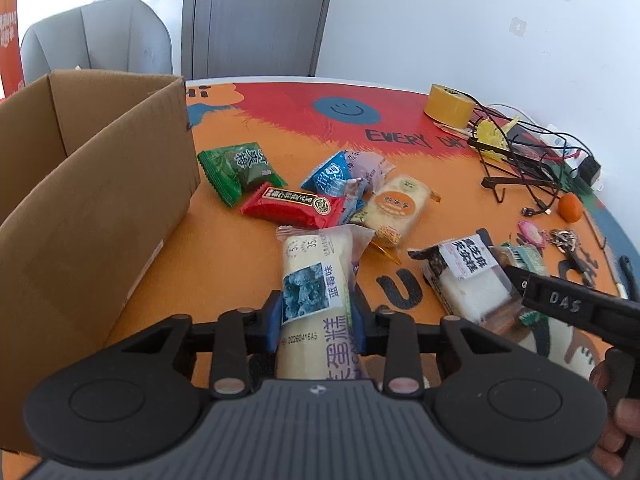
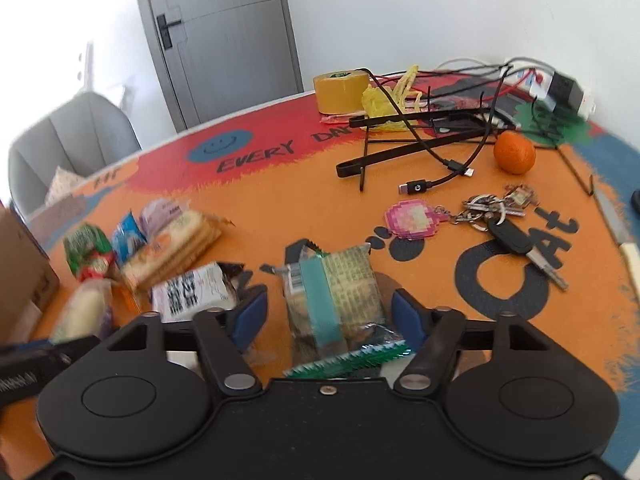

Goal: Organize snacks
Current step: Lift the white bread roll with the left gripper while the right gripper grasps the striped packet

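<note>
The near end of the blueberry cake packet (image 1: 316,300) is cut off behind the left gripper (image 1: 316,316) body, and in the right wrist view motion blur smears the left side, so the snack pile (image 2: 160,248) there is hard to read; the cardboard box (image 1: 92,208) is cropped at the left edge of the left wrist view and its inside cannot be seen. The left gripper stands narrowly open, both blue pads (image 1: 273,320) pressed against the sides of the blueberry cake packet, which it grips near the middle. That packet's long axis runs straight ahead along the fingers, its far sealed end pointing toward the red packet (image 1: 292,204) and green packet (image 1: 240,166) lying further ahead, with the box to the gripper's left. The right gripper (image 2: 326,316) is about half open and astride the green-banded packet (image 2: 332,300); a gap shows between each pad and the wrapper, so nothing is gripped. This packet also lies lengthwise between the fingers, its crimped green end (image 2: 352,360) nearest the gripper body and its far end pointing ahead across the orange table (image 2: 280,208). The black-and-white packet (image 2: 192,296) lies just left of the right gripper, the keys (image 2: 496,216) ahead to its right
</note>
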